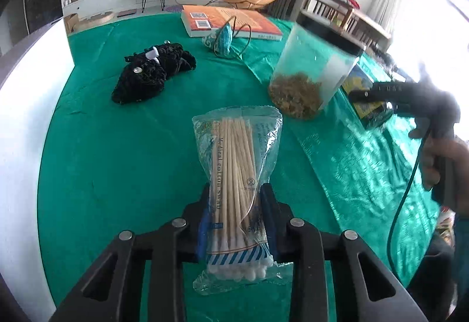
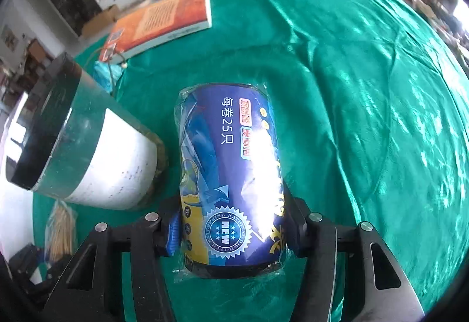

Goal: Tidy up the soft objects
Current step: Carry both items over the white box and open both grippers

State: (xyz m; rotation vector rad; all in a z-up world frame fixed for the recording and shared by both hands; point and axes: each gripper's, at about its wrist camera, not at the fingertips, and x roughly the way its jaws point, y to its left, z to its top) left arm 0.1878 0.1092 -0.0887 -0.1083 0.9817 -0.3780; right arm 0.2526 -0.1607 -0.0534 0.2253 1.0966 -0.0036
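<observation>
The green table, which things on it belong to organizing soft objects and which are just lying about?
Job:
- cotton swab pack, in left hand-held gripper
- blue wrapped roll, in right hand-held gripper
- black cloth
- teal pouch

Lying about:
- orange book
- clear jar
</observation>
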